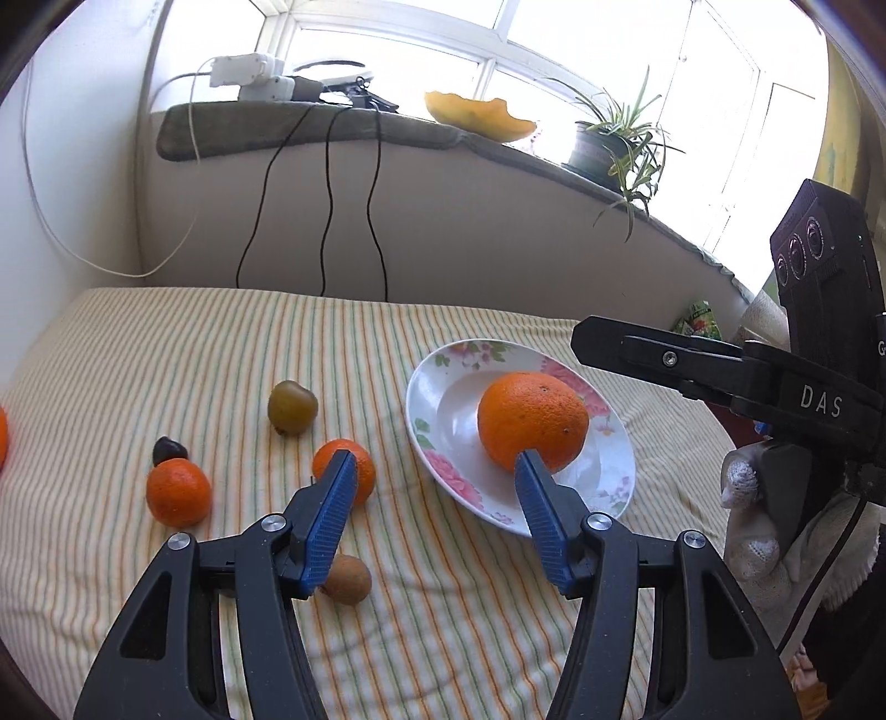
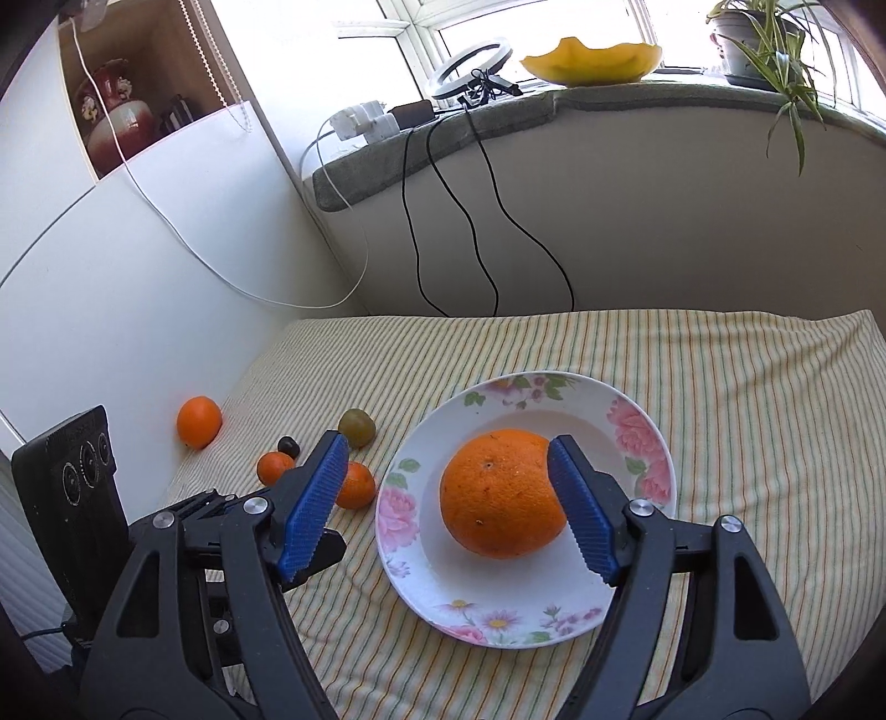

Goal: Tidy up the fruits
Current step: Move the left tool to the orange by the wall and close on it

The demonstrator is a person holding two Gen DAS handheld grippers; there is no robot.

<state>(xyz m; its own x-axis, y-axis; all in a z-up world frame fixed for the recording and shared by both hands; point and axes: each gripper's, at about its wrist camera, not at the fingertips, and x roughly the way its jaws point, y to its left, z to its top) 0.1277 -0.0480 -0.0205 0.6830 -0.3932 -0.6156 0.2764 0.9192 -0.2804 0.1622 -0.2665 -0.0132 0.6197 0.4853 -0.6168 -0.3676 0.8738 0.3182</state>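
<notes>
Both hand-held grippers, left (image 1: 434,462) and right (image 2: 447,446), gape empty; we'd grip the big, firm, probably heavy pebbly-skinned orange (image 2: 501,492) across its middle.

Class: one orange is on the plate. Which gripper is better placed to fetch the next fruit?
Probably left. The left gripper is open right by a tangerine; the right gripper stands over the plate.

Bright daylight floods through the windows (image 2: 421,22) above a grey padded sill (image 2: 609,97) holding a potted plant (image 1: 614,144), ring light (image 2: 476,63) and chargers (image 1: 249,75), whose cables (image 2: 470,221) trail down the white wall (image 2: 138,249).
</notes>
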